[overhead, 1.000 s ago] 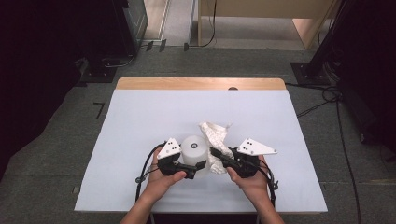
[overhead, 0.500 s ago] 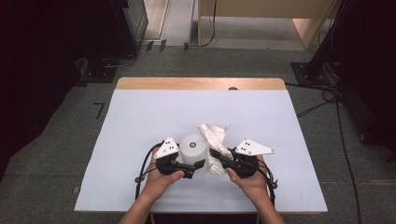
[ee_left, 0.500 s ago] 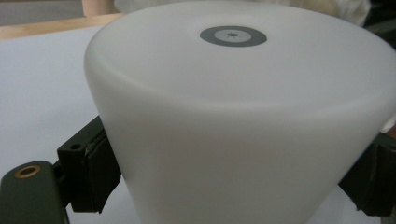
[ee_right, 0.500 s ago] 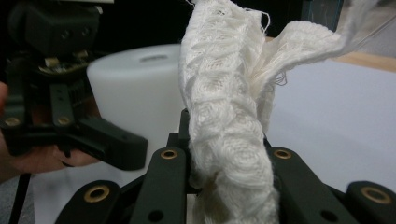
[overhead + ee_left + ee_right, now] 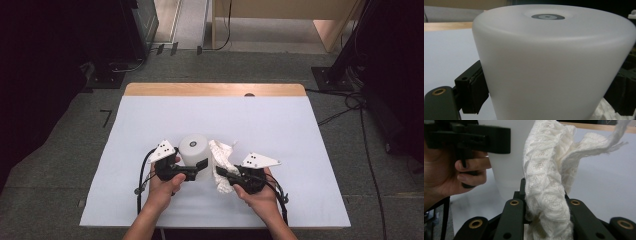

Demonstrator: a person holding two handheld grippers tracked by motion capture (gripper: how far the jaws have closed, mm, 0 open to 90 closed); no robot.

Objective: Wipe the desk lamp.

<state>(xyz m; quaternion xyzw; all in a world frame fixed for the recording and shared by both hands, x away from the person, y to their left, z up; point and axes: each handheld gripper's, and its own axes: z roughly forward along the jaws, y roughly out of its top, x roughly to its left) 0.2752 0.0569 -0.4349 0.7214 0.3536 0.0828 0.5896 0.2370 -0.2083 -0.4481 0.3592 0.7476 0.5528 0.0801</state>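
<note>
So up close there's this big white cup (image 5: 554, 67), turned upside down, flat base on top with a small grey ring mark in the middle of it. It widens toward the top of the frame and looks matte, kinda frosted. The left gripper (image 5: 544, 100) has it squeezed: one of its black fingers (image 5: 472, 90) presses flat against the cup's left side, the other sits dark at the right edge. A bit of white knit cloth (image 5: 602, 111) peeks in bottom right. Pale surface (image 5: 446, 55) behind, wooden strip along its far edge.

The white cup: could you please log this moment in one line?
left gripper: shut on white cup | right gripper: shut on white cloth | cloth beside cup
</note>
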